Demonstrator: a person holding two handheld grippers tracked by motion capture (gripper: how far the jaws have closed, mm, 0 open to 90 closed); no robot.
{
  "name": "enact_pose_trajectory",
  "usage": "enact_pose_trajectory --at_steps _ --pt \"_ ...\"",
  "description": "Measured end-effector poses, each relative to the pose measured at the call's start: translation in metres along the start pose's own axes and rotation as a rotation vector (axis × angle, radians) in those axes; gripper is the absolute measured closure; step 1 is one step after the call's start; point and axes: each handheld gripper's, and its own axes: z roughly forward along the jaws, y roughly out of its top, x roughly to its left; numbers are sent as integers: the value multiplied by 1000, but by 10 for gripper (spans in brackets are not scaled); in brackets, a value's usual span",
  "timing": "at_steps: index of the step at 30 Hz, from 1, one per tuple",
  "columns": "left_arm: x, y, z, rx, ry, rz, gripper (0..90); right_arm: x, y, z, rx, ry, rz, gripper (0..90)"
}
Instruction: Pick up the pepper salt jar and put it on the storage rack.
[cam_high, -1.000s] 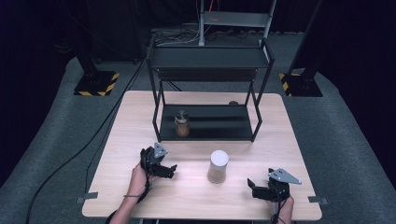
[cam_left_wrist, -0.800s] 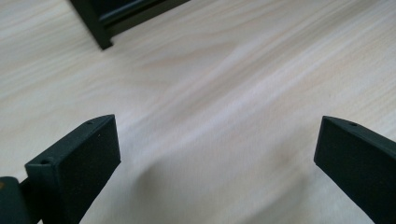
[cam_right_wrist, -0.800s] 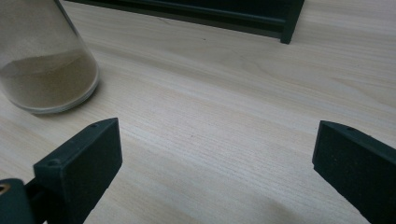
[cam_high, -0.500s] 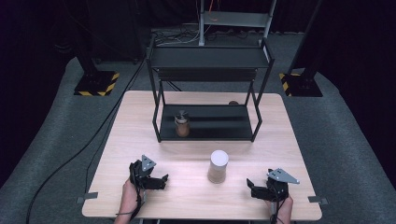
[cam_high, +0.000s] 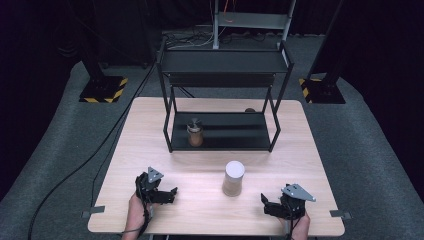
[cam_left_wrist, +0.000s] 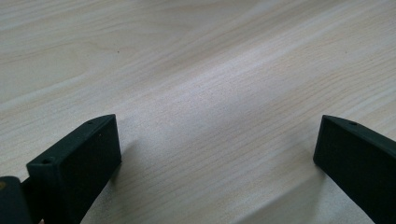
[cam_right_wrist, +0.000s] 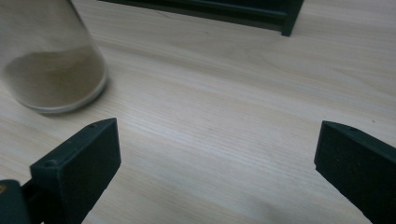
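A white-lidded jar of brown powder stands on the wooden table, near the front middle. In the right gripper view the same jar is at the upper left, beyond the jaws. A small brown jar with a dark lid sits on the lower shelf of the black rack. My left gripper rests at the front left of the table, open, with bare wood between its jaws. At the front right lies my right gripper, open and holding nothing, to the right of the white-lidded jar.
The rack's upper shelf is bare. A small dark object lies on the table behind the rack. Its bottom rail crosses the top of the right gripper view. Black stands with striped bases flank the table on the floor.
My left gripper has drawn back toward the table's front edge and slightly left. The right gripper has barely shifted. The jars have not moved.
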Motion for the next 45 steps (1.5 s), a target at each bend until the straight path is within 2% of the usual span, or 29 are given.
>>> enact_pose_trajectory --at_steps 2,8,12,16,19,21,26,28,36,44,45 --pt "1 0 0 2 -1 4 3 7 3 -1 -10 1 -16 0" --pt "0 0 0 2 1 4 3 22 12 0 -42 45 -57 0" --pt "0 0 0 1 1 5 4 27 18 5 -66 107 -85 0" --pt "0 0 0 2 0 3 3 34 27 12 -78 144 -108 0" --pt "0 0 0 2 0 4 5 39 30 16 -115 174 -136 0" --pt "0 0 0 0 0 0 5 40 35 22 -118 196 -142 0" --pt "0 0 0 -1 0 3 6 47 39 33 -164 213 -154 0" --pt "-1 0 0 -2 2 6 7 48 43 37 -166 216 -163 0" --pt "0 0 0 -1 -1 3 8 50 42 45 -214 210 -153 0" --pt "0 0 0 -1 -2 4 9 50 45 50 -212 223 -164 0" --pt "0 0 0 -1 -2 4 10 50 45 50 -216 230 -167 24"
